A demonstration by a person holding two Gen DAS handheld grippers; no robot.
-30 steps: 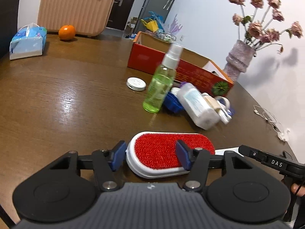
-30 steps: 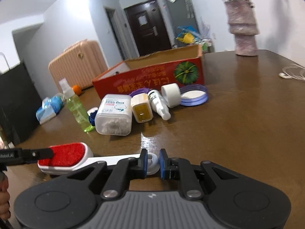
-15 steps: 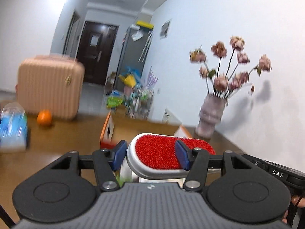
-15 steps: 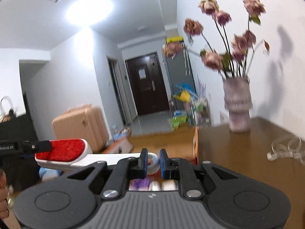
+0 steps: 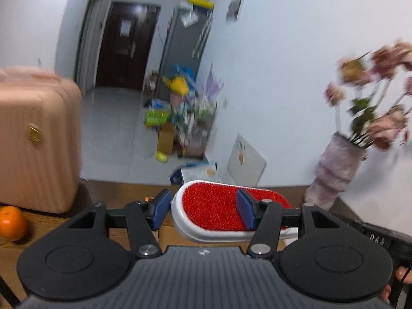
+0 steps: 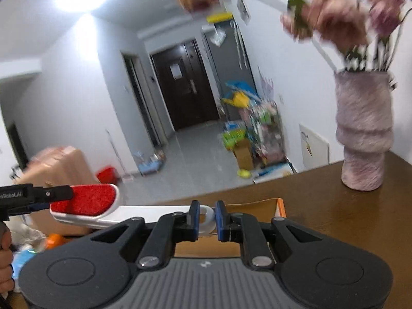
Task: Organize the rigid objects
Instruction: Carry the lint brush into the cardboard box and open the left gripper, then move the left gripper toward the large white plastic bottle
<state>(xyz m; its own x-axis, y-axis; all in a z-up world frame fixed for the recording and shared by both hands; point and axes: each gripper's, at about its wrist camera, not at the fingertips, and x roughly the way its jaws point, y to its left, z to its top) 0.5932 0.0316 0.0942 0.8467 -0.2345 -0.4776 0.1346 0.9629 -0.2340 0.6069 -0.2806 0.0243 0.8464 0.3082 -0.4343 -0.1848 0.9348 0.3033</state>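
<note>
A lint brush [image 5: 219,211] has a bright red bristle pad set in a glossy white body, with a white handle [image 6: 159,212]. The left gripper [image 5: 203,212] and right gripper [image 6: 207,219] are matte black with blue pads on their jaws. The worktop [image 6: 347,213] is dark brown wood grain. A cardboard box [image 6: 279,206] shows an orange edge. A ribbed suitcase [image 5: 36,139] is peach pink. An orange fruit [image 5: 11,222] sits beside it. A mauve, fuzzy-textured vase [image 6: 364,134] holds dusty pink flowers [image 6: 340,23]. The door [image 6: 185,85] is dark brown.
</note>
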